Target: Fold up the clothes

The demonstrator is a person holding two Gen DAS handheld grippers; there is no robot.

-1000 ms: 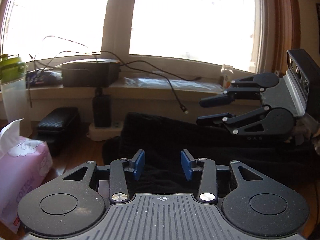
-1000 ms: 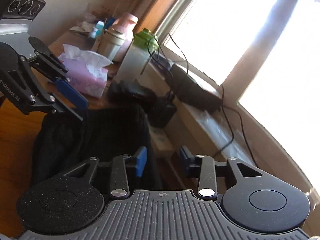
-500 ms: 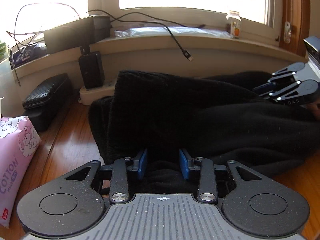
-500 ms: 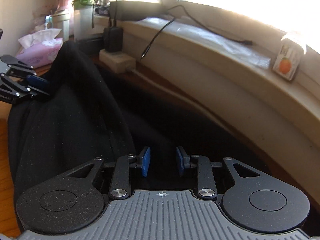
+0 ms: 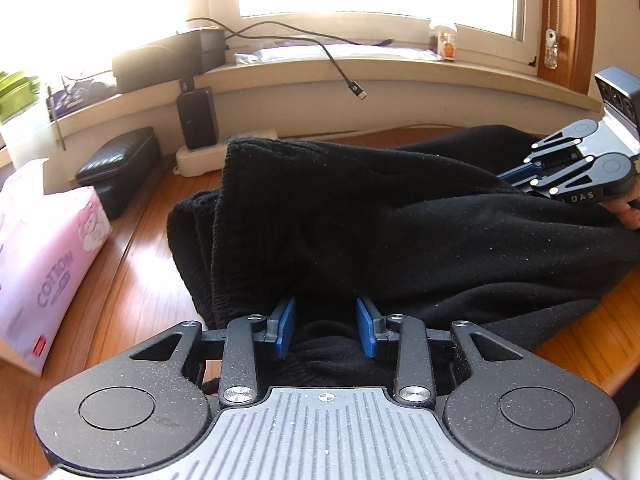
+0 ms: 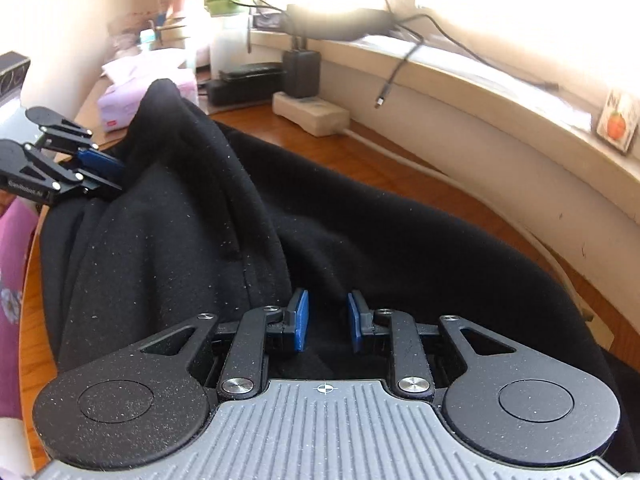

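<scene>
A thick black fleece garment (image 5: 360, 220) lies bunched across the wooden table (image 5: 132, 280), with one fold standing up in a peak (image 6: 160, 92). My left gripper (image 5: 326, 326) sits at the garment's near left end, its blue pads pressing a wad of black cloth. From the right wrist view the left gripper (image 6: 108, 176) pokes into the cloth below that peak. My right gripper (image 6: 328, 326) holds the other end; its jaws are closing on cloth. In the left wrist view, the right gripper (image 5: 508, 178) bites into a fold at far right.
A pink tissue pack (image 5: 44, 272) stands at the left. A black case (image 5: 120, 164), a white power strip (image 5: 208, 156) and a plugged-in adapter (image 5: 198, 122) line the wall under the windowsill. A charging cable (image 5: 352, 84) dangles off the sill. Bottles (image 6: 224, 36) stand at the far end.
Both grippers have come down toward the table with the garment, which hung from them and now rests on the wood. The right gripper rolled level and its pads drew closer.
</scene>
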